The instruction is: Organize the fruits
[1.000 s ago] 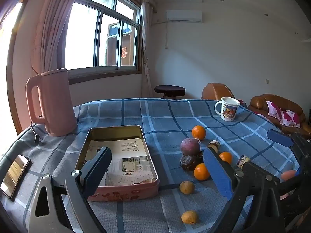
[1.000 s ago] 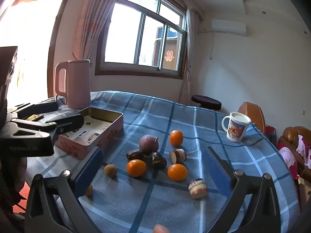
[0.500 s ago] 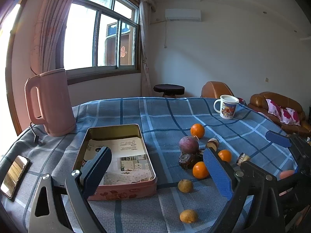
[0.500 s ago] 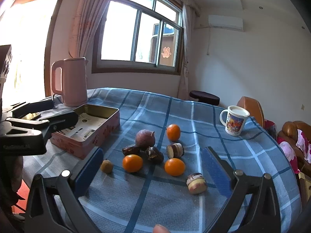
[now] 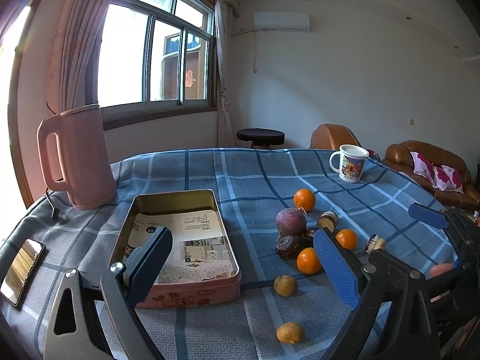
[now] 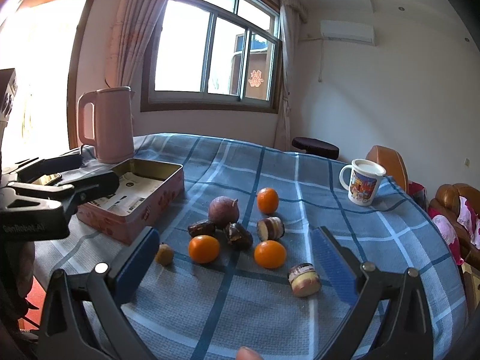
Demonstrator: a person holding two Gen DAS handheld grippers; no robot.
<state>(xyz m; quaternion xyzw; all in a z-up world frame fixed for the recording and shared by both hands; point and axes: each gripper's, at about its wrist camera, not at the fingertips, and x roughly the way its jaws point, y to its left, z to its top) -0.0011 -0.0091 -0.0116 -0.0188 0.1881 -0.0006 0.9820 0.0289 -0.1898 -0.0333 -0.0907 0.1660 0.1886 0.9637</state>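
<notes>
I've backed both tools off slightly; left tool (image 5: pixel 244 265) and right tool (image 6: pixel 235 259) gape wide, empty, fruit still outside the tin (image 5: pixel 228 231).

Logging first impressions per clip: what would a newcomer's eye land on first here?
Probably the cluster of oranges around a purple fruit mid-table on the blue plaid cloth. Next, the open pink tin lined with printed paper, left of the fruit, with the pink kettle behind it. Both claws, left and right, hang open and empty.
</notes>
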